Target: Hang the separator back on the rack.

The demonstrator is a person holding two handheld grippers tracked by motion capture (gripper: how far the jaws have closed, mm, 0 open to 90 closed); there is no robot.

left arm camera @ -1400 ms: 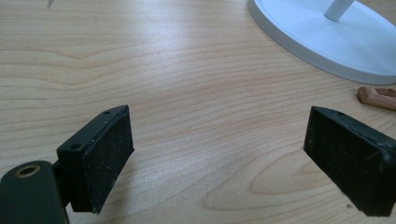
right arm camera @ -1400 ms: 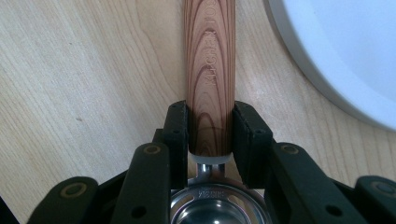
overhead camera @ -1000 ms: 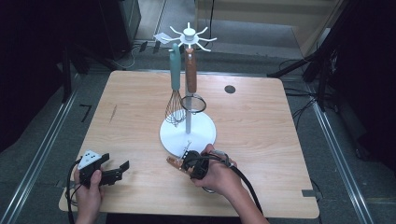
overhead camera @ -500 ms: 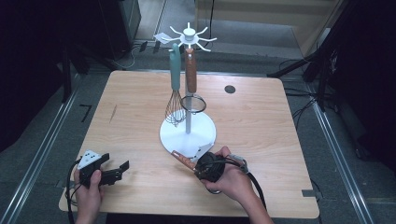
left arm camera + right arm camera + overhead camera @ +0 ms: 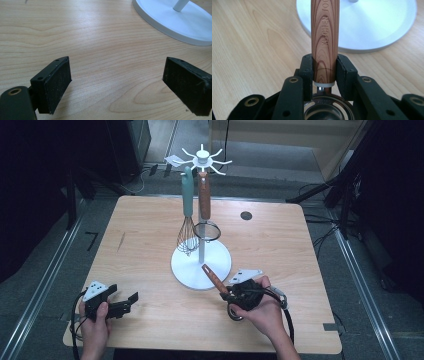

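You gripped two black handheld grippers: the left gripper (image 5: 129,299) and right gripper (image 5: 226,295) each carried a grey triangular plate at twelve o'clock, brass-ringed screw holes, flat scuffed pads (image 5: 58,86) and a trailing black cable.

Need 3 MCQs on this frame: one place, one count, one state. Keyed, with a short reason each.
1. Where is the left gripper?
A. low over the table's near left part
B. over the white round stand base
C. at the table's far edge

2. How many utensils hang on the white utensil stand?
A. one
B. two
C. four

3. What are the right gripper's jaws doing?
A. standing open with nothing between them
B. clamping the wood-grain handled utensil
C. clamping the stand's pole

Answers:
1 A, the high view shows it near the front left.
2 B, a teal-handled whisk and a brown-handled strainer hang there.
3 B, both pads press the handle's sides.
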